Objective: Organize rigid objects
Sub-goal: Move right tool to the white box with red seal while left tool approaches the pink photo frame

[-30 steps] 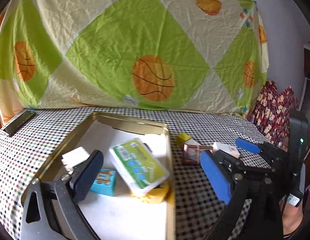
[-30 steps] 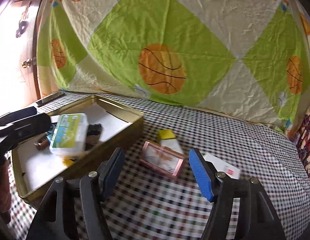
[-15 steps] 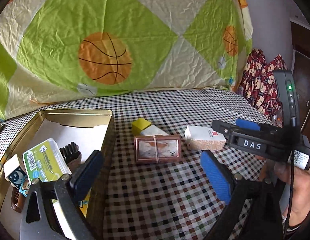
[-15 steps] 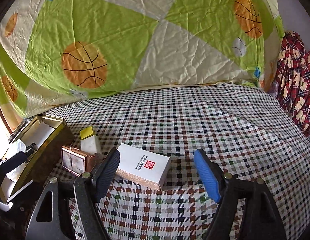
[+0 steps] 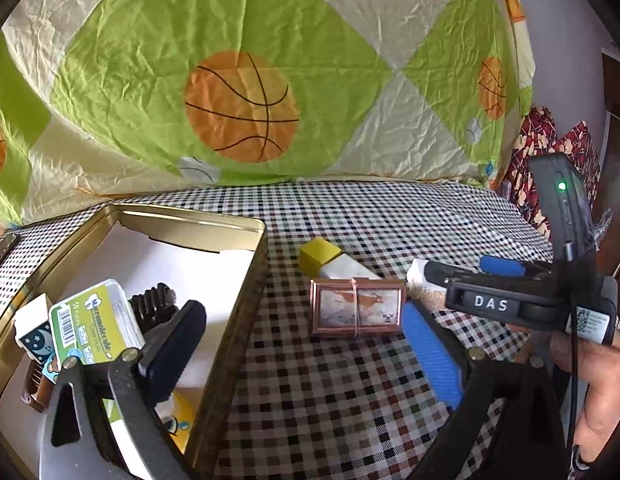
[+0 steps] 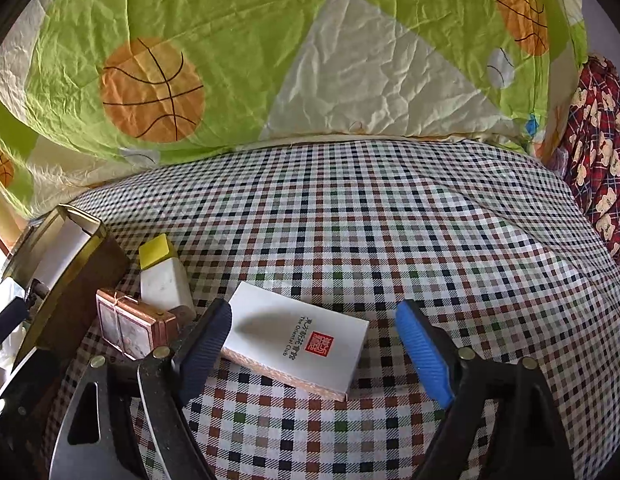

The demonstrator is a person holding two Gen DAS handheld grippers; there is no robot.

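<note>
Straddling the flat white rectangular card box (image 6: pixel 298 346) on the checked bench (image 6: pixel 389 240), right tool (image 6: pixel 317 350) has been opening, now wide, pads clear. Box looks light, stiff; grip long edges. Left tool (image 5: pixel 306 356) wide, empty. At 10 o'clock, gold metal tin (image 5: pixel 214 220) holds green-labelled plastic case (image 5: pixel 96 328), small cartons.

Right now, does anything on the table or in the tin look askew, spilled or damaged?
Nothing spilled or damaged. Inside the gold tin the green-labelled box lies tilted on other items, not flat. The white box, copper-framed box and yellow-capped block lie outside it.
</note>
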